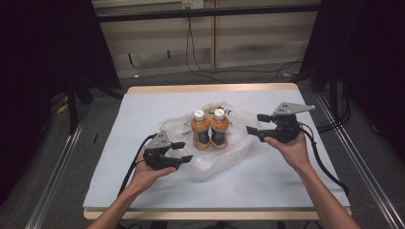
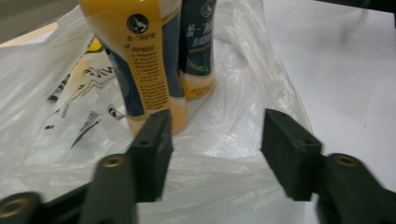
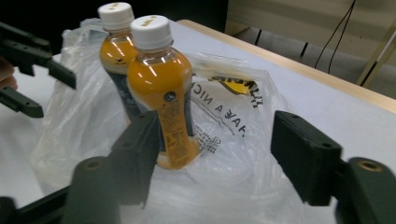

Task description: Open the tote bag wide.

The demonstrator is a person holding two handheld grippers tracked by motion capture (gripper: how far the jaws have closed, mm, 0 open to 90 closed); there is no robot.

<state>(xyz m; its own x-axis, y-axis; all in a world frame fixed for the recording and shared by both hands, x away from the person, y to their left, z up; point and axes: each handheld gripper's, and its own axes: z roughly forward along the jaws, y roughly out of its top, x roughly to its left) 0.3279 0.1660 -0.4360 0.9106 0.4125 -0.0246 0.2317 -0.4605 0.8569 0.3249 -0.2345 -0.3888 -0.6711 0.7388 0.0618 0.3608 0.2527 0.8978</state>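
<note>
Bottles (image 1: 210,130) of orange drink, upright on crumpled plastic bag (image 1: 239,143)

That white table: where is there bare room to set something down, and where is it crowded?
The table is bare along its far edge behind the plastic bag, down the left side beyond the left gripper, and across the near strip between the forearms. The middle is crowded: two orange bottles stand together on the spread bag, with the right gripper open beside it.

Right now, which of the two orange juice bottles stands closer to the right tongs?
The bottle on the right in the high view, next to the right tongs; its twin stands beyond it.
</note>
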